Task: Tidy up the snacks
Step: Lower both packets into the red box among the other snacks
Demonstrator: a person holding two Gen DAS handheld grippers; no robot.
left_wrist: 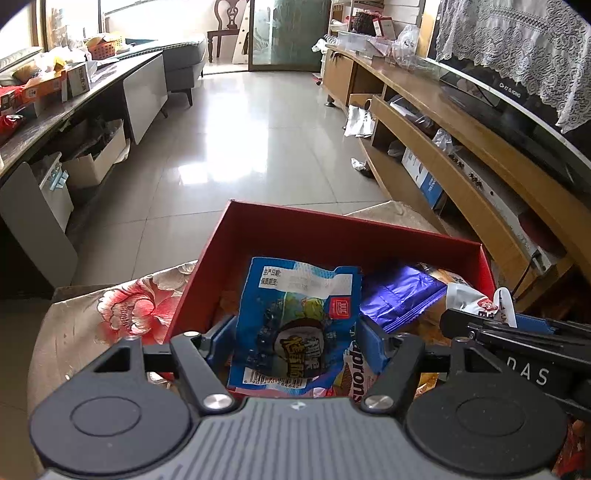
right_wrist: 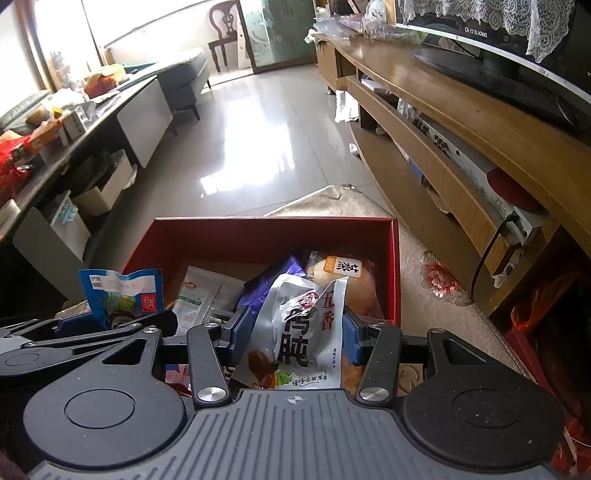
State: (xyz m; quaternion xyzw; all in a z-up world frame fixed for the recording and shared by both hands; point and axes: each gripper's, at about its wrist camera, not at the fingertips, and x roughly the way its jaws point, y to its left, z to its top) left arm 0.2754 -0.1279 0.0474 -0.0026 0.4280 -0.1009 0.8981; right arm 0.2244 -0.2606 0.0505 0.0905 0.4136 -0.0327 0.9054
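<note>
"五香" on silver packet (right_wrist: 295,325)

Looks like someone's living room: grey sofa (left_wrist: 184,59) upper left, TV (left_wrist: 517,110) under a lace cover on a long wooden cabinet (left_wrist: 443,122) at right, shiny tile floor (left_wrist: 240,147).

Ahead I see the glossy pale-tiled floor (left_wrist: 236,147). Left of it runs a long dark-topped table (left_wrist: 55,118) with a grey sofa (left_wrist: 184,62) beyond; right of it stands a long wooden media cabinet (left_wrist: 443,110); beyond its far end stands a dark wooden chair (left_wrist: 225,29).
</note>
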